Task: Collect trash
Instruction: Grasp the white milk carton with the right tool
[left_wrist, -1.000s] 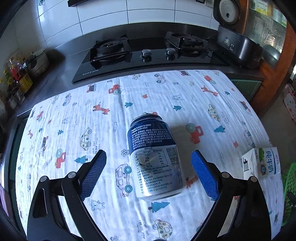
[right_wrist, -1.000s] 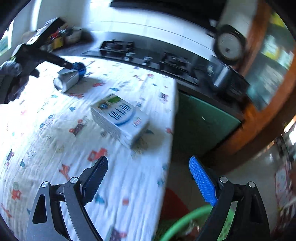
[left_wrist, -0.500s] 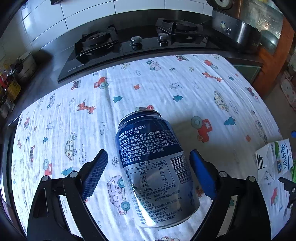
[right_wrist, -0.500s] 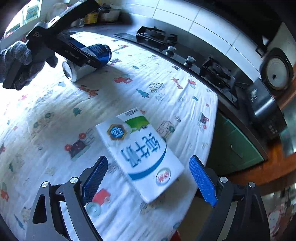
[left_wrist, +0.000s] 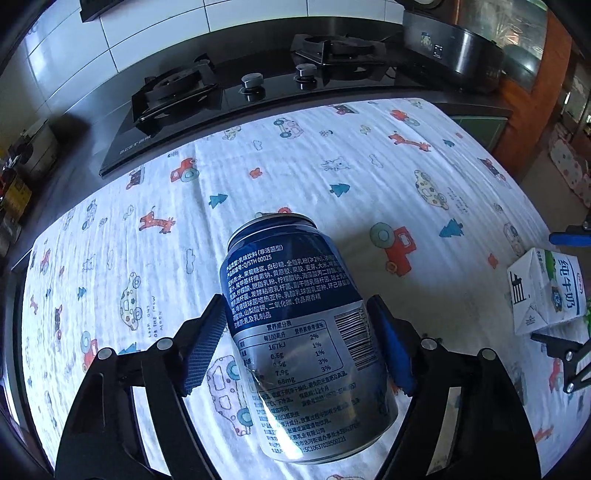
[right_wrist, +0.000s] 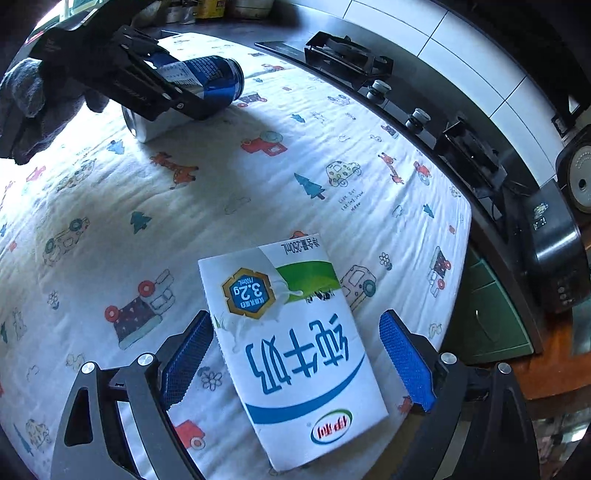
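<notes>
A blue and silver drink can (left_wrist: 303, 332) lies on its side on the patterned cloth. My left gripper (left_wrist: 299, 343) has closed in on it, both blue pads against its sides. The can also shows in the right wrist view (right_wrist: 199, 83), held by the left gripper. A white milk carton (right_wrist: 291, 350) lies flat near the table's right edge. My right gripper (right_wrist: 295, 365) is open around it, the left pad close to the carton, the right pad apart from it. The carton also shows at the right in the left wrist view (left_wrist: 546, 291).
A white cloth (left_wrist: 332, 173) with cars and trees covers the table. A black gas hob (left_wrist: 243, 85) runs along the back. A black rice cooker (right_wrist: 554, 229) stands at the right end. The table's right edge (right_wrist: 461, 258) drops to green cabinets.
My left gripper moved forward over the can and its pads closed onto it. My right gripper swung in from beyond the table edge and now straddles the milk carton.
</notes>
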